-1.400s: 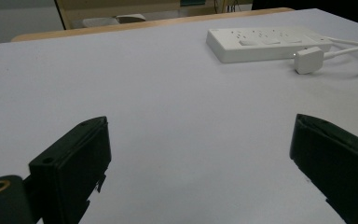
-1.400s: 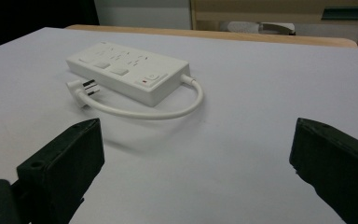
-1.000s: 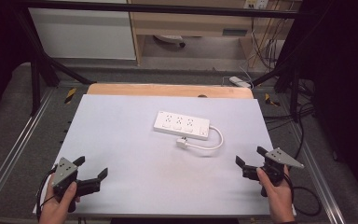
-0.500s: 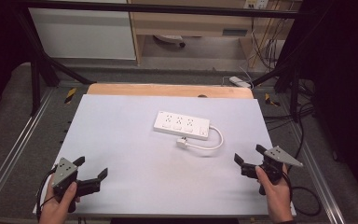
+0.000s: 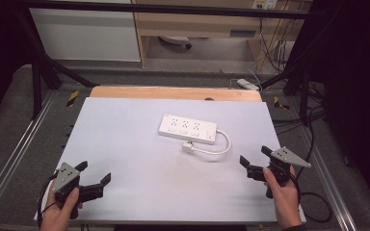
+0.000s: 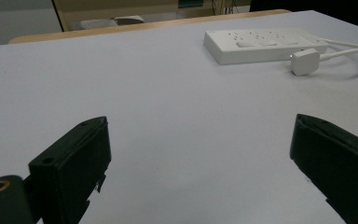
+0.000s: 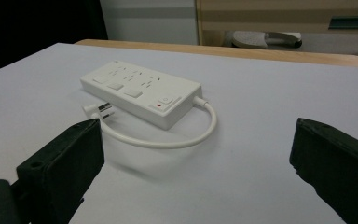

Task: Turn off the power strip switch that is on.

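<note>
Power strip [image 5: 188, 128] lies just above the centre of the high view on the white table [image 5: 125, 144], its plug [image 5: 188, 147] loose just below it, cord [image 5: 221, 144] looped right. Right gripper [image 5: 256, 162], jaws wide and empty, is nearer; it should probably approach low toward the plug's body. Left gripper [image 5: 94, 175] waits wide at lower left.

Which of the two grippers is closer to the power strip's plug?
The right gripper: the plug lies just ahead of it, cable looping toward it. The left gripper sits farther off, across bare table.
</note>
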{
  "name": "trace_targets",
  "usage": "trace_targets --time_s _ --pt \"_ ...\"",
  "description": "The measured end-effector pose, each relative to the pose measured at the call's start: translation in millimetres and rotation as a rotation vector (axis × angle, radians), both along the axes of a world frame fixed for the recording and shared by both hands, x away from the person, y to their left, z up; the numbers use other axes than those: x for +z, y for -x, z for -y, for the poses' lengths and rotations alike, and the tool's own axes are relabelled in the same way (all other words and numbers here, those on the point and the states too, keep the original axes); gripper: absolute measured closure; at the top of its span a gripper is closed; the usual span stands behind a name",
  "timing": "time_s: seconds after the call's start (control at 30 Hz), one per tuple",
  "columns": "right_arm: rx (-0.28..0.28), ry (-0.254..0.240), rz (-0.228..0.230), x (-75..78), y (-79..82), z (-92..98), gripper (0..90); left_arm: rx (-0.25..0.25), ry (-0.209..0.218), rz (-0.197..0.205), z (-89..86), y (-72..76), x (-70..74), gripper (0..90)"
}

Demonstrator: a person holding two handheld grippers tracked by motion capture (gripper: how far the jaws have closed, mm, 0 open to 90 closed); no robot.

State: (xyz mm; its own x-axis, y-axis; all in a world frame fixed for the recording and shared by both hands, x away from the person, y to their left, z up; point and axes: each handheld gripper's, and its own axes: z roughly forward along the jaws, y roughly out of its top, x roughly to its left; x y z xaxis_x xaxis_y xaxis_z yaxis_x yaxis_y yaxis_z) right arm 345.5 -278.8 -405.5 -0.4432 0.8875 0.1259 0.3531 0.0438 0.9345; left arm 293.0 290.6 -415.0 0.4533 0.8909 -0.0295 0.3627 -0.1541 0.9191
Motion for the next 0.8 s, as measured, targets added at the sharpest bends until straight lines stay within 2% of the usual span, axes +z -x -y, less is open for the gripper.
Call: trace_targets --time_s 0.27,0.8 --pt "0.008 0.005 -0.004 5.1 -0.8 1.5 2.4 0.005 -0.006 -0.005 0.3 -0.2 -0.4 5.0" --pt "0.062 0.013 0.032 35.8 -15.1 -4.9 2.9 -0.003 -0.005 -0.011 0.7 -0.6 -1.3 5.0"
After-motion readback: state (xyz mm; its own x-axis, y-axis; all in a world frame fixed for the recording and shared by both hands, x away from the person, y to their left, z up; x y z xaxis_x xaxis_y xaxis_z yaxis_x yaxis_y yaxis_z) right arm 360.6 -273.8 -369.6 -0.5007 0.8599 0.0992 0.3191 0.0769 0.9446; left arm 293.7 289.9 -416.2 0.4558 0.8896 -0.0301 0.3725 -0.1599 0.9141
